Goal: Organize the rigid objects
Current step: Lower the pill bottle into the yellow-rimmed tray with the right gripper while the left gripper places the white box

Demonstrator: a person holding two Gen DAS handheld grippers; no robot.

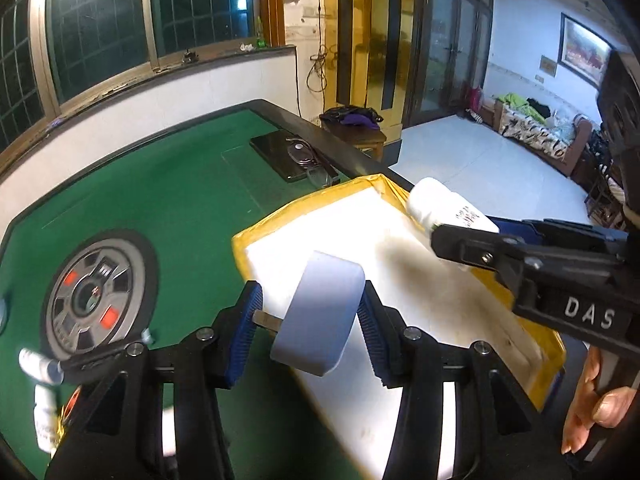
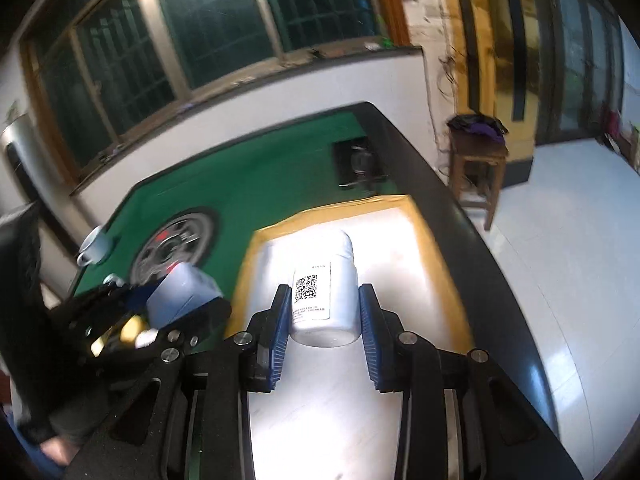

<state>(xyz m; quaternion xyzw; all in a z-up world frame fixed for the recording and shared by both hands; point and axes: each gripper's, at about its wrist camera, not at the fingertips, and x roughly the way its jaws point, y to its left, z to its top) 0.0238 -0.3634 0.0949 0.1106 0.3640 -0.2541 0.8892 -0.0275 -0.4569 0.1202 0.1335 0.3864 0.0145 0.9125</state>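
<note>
**Desk:** Nearest the lens, what does each tool hold?

**Photographer:** Blue-padded, the left gripper (image 1: 310, 316) is clamped on a pale blue block (image 1: 318, 312), lower centre of the left wrist view, held above the tray. The right gripper (image 2: 322, 314) is closed on a white bottle (image 2: 324, 288) with a QR label, lower centre of its own view. From the left camera the same bottle (image 1: 444, 206) shows at centre right, pinched at the tip of the black tool marked DAS, with a person's hand (image 1: 596, 404) at the lower right edge.

**Desk:** And the container?

**Photographer:** A white foam tray (image 1: 400, 280) edged in yellow tape lies under both tools, at the right side of the green table (image 1: 160, 208). Its floor shows bare where visible; both items are held over it, neither resting in it.

**Desk:** Surroundings?

**Photographer:** A round control panel (image 1: 100, 296) is set into the felt at left. Small white bottles (image 1: 44, 420) lie at the lower left corner. Upper centre, eyeglasses (image 1: 310, 164) rest on a dark flat device (image 1: 276, 148). In the right wrist view a white cup (image 2: 94, 246) stands at the left edge of the table, and a wooden stool (image 2: 478, 160) with dark clothing stands beyond the table's black rim, upper right.
</note>
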